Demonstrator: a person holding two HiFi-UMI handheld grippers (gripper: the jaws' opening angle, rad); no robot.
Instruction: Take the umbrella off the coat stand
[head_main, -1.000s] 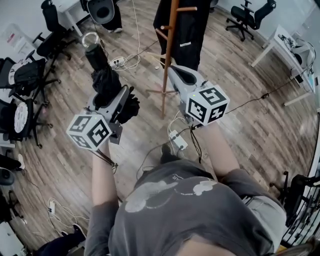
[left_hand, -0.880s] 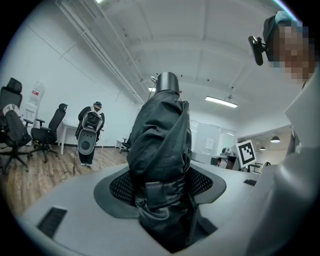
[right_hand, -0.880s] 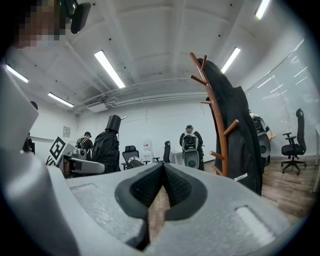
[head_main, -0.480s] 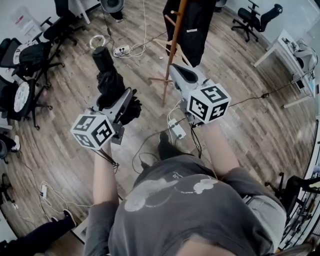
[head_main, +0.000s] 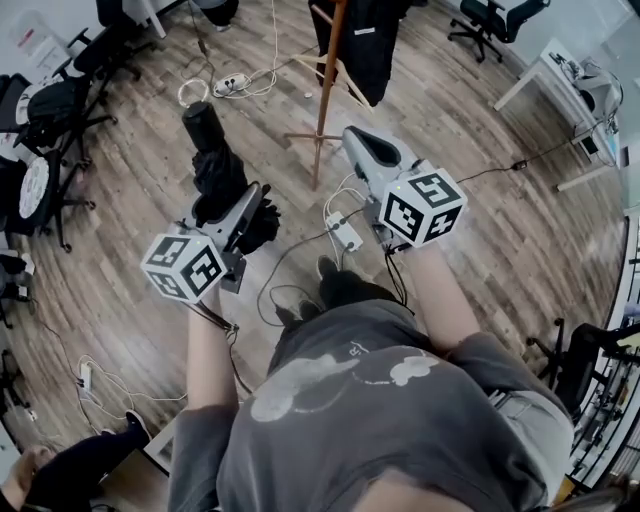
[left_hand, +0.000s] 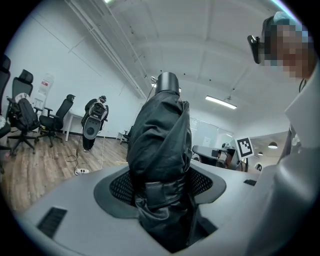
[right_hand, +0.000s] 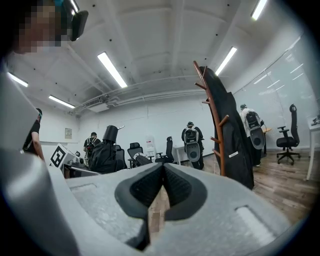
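The folded black umbrella (head_main: 213, 168) is clamped between the jaws of my left gripper (head_main: 243, 208), its handle end pointing away from me and well clear of the stand. In the left gripper view the umbrella (left_hand: 160, 135) fills the gap of the left gripper (left_hand: 162, 187), with both pads pressing its fabric. The wooden coat stand (head_main: 325, 90) rises ahead, a black coat (head_main: 370, 40) hanging on it. My right gripper (head_main: 362, 143) is shut and empty, short of the stand's foot. The right gripper view shows the right gripper (right_hand: 164, 172), the stand (right_hand: 212, 120) and the umbrella (right_hand: 107, 150) off to the left.
A white power strip (head_main: 343, 232) and loose cables lie on the wood floor between my arms. Office chairs (head_main: 50, 130) crowd the left side; a white desk (head_main: 560, 75) stands at the right. People with backpacks (right_hand: 192, 142) stand at the far wall.
Both grippers and my view have drawn back from the coat stand, which now sits higher and farther off. The umbrella stays in the left gripper. The right gripper stays shut.
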